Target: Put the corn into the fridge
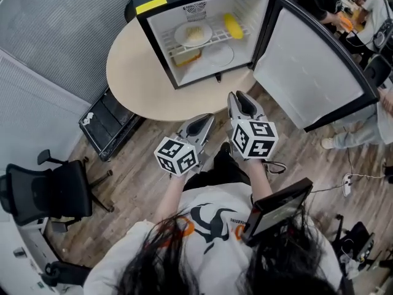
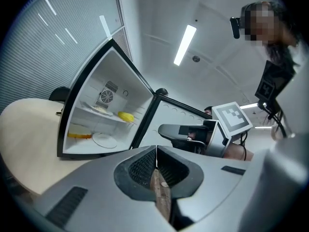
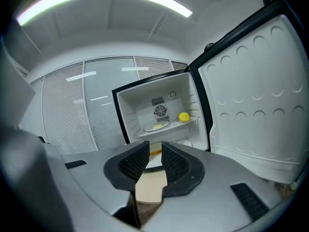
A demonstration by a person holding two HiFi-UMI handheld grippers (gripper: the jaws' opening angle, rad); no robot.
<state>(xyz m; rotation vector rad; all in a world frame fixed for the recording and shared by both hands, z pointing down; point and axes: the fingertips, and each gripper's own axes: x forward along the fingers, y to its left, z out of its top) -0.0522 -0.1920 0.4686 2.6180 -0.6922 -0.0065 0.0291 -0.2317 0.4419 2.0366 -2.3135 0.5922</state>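
The yellow corn (image 1: 233,25) lies on the upper wire shelf of the open mini fridge (image 1: 158,48), at the right of a white plate of food (image 1: 193,33). It also shows small in the left gripper view as the corn (image 2: 126,116) and in the right gripper view as the corn (image 3: 183,116). Both grippers are held close to the person's body, well short of the fridge. My left gripper (image 1: 207,118) is shut and empty, its jaws meeting (image 2: 156,149). My right gripper (image 1: 241,95) holds nothing; a narrow gap shows between its jaws (image 3: 154,146).
The fridge stands on a round beige table (image 1: 132,72), its door (image 1: 313,66) swung wide to the right. An empty plate (image 1: 219,55) and a yellow item (image 1: 187,58) lie on the lower level. A black office chair (image 1: 49,189) and a black rack (image 1: 110,125) stand at the left.
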